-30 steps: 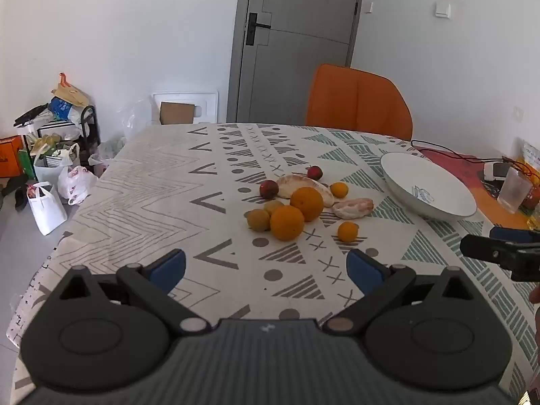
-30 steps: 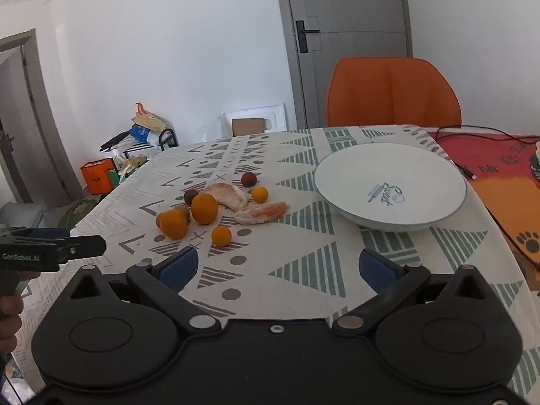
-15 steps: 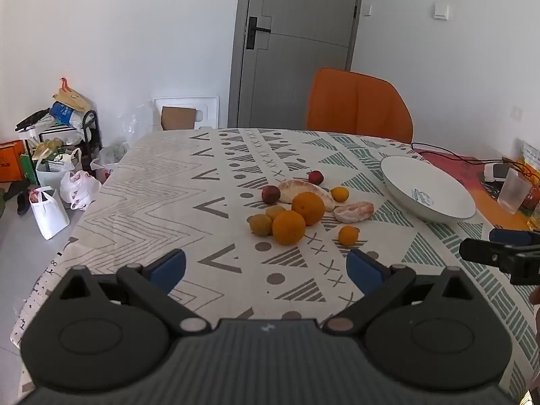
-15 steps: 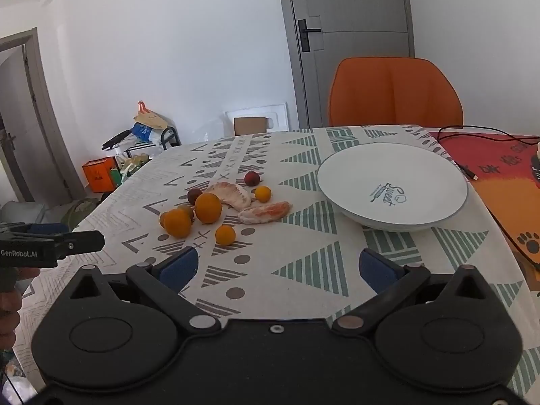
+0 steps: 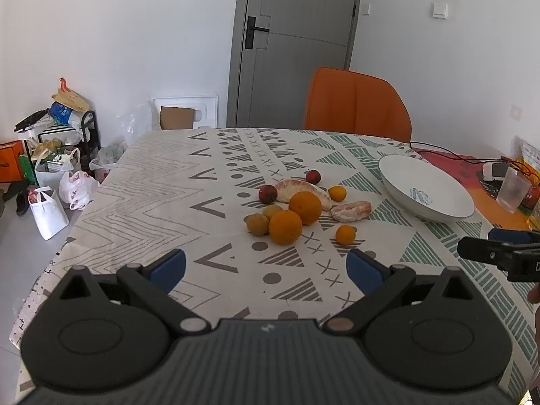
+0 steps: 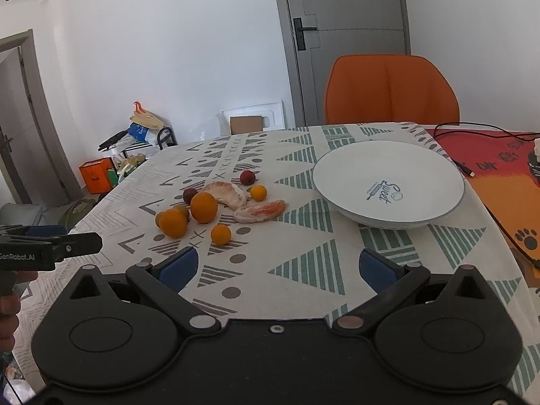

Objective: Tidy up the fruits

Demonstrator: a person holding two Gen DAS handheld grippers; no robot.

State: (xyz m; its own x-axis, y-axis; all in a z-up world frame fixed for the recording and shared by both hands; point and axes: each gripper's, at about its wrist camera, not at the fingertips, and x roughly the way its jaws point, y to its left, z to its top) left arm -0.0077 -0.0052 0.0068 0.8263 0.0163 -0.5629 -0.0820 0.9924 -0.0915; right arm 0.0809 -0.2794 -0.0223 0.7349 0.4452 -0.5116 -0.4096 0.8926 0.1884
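Beside the white bowl (image 6: 388,217), bare inside, loose fruit (image 6: 204,207).

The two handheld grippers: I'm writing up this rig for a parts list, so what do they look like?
Both look alike. The left gripper and right gripper each have a black ribbed body, two round black discs, black linkage arms with silvery pivot pins, and blue finger pads. Seen sidelong from the right wrist view, the left one carries white "GenRobot.AI" lettering. No cables or sleeves show.

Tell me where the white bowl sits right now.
The white bowl sits empty on the patterned tablecloth, right of the fruit cluster and nearest the peeled citrus segment, in front of the orange chair.
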